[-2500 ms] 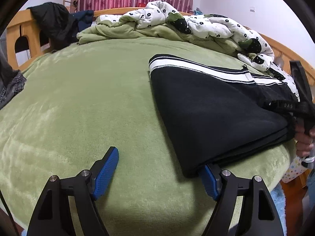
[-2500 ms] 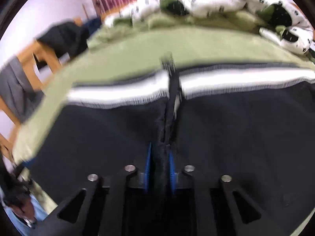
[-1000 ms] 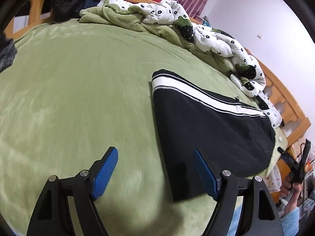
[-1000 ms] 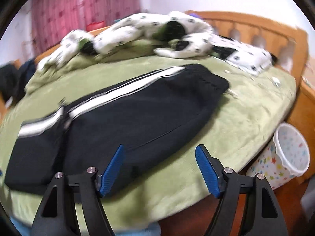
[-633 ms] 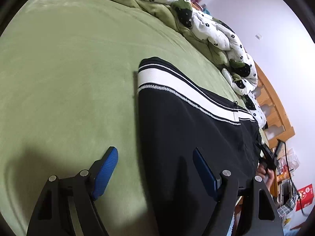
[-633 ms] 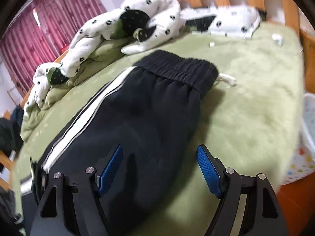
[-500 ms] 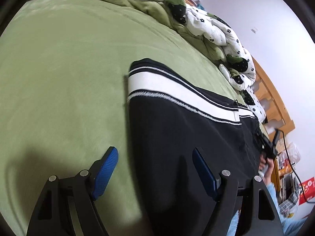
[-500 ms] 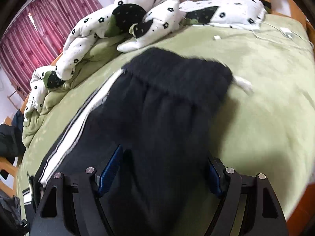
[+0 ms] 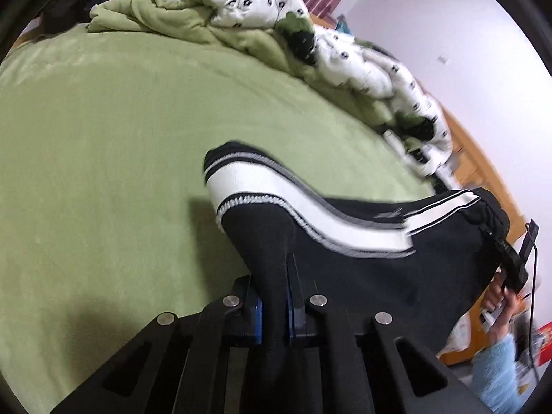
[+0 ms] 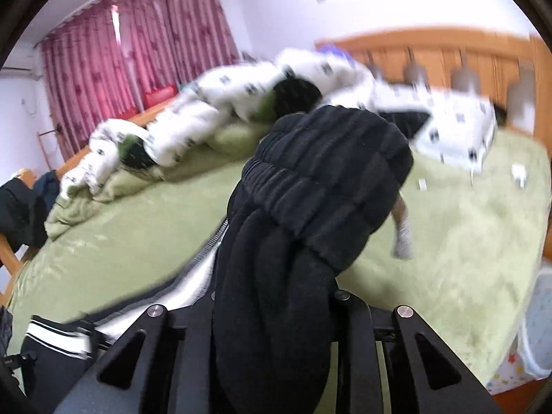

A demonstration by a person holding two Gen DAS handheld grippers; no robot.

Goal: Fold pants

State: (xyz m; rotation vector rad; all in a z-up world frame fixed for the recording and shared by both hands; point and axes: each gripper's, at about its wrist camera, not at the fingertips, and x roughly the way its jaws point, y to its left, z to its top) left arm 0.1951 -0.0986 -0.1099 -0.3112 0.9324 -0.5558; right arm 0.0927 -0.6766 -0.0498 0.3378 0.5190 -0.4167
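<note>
Both ends lifting now, the left hand-held gripper (image 9: pixel 274 305) is clamping the black white-striped knit pants (image 9: pixel 362 262) at the cuff end while the right hand-held gripper (image 10: pixel 272 314) is closing on the waistband above the green fleece bed (image 9: pixel 103 138), next fold pending.

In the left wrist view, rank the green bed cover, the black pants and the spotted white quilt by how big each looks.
1. Green bed cover: fills most of the frame.
2. Black pants: look large, partly because they hang close to the camera.
3. Spotted white quilt: looks smallest, but lies farthest off, so its true size is unsure.
</note>
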